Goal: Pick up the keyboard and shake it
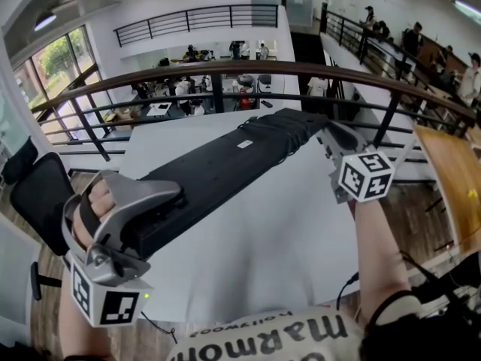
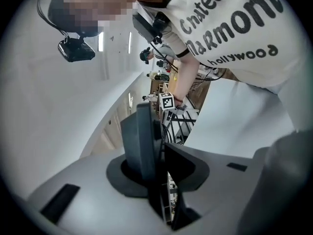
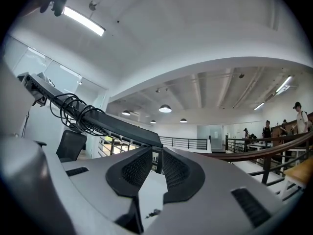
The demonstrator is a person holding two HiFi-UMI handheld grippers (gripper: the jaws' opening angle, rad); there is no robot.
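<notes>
A long black keyboard point(image 1: 225, 170) hangs in the air above the white table point(image 1: 278, 254), its underside with a small white label facing up. My left gripper point(image 1: 152, 215) is shut on its near left end, where the dark keyboard edge point(image 2: 142, 146) stands between the pads of that gripper point(image 2: 159, 166). At the far right end my right gripper point(image 1: 331, 138) is shut on it. In the right gripper view the keyboard point(image 3: 105, 123) runs off to the left from the gripper point(image 3: 157, 166), with its coiled cable point(image 3: 73, 109) wrapped round it.
A brown-topped railing point(image 1: 225, 72) runs behind the table, with a lower floor and people beyond. A black chair point(image 1: 37, 194) stands at the left, a wooden panel point(image 1: 451, 179) at the right. The person's white printed shirt point(image 1: 285, 337) fills the bottom edge.
</notes>
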